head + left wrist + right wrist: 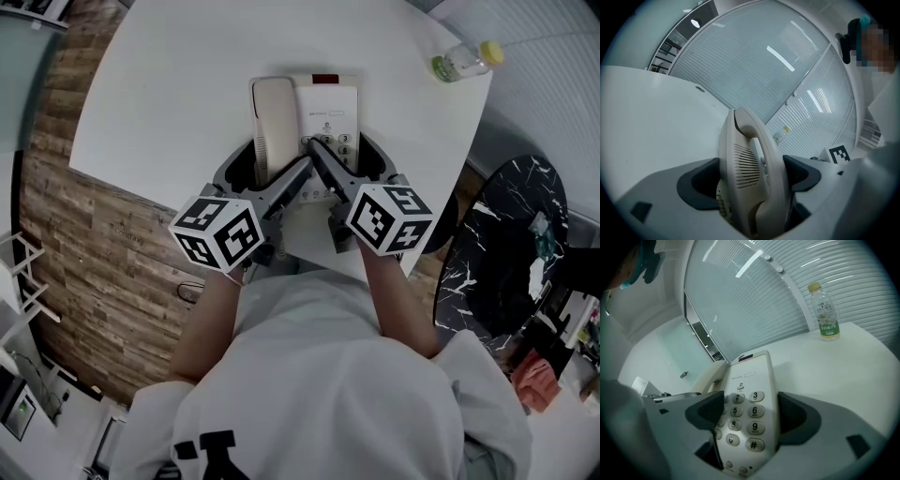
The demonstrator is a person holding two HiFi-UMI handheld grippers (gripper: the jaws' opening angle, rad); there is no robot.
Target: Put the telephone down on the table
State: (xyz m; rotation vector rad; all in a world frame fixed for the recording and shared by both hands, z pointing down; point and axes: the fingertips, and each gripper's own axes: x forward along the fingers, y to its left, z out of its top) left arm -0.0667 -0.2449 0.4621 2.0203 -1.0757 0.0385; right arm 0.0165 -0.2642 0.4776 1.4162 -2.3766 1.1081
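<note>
Telephone (323, 108), cream, one unit: lying lengthwise at the middle of the white table (159, 94), its red-marked end pointing to 12 o'clock. Whether it is resting on the surface or hanging just above it cannot be told. Handset (750, 159) is sitting in its cradle along the 9 o'clock side of the body, and the keypad (743, 411) is occupying the 3 o'clock side. Left hand-held gripper (270, 169) is clenching the handset side, with a dark pad sitting at each flank. Right hand-held gripper (747, 416) is grasping the keypad side, with one jaw sitting at the middle of the body and the other at the outer edge. Both are reaching in from 6 o'clock. Plastic bottle (466, 62), yellow cap, green label: standing upright near the table's rim at 2 o'clock, well apart from the telephone.
</note>
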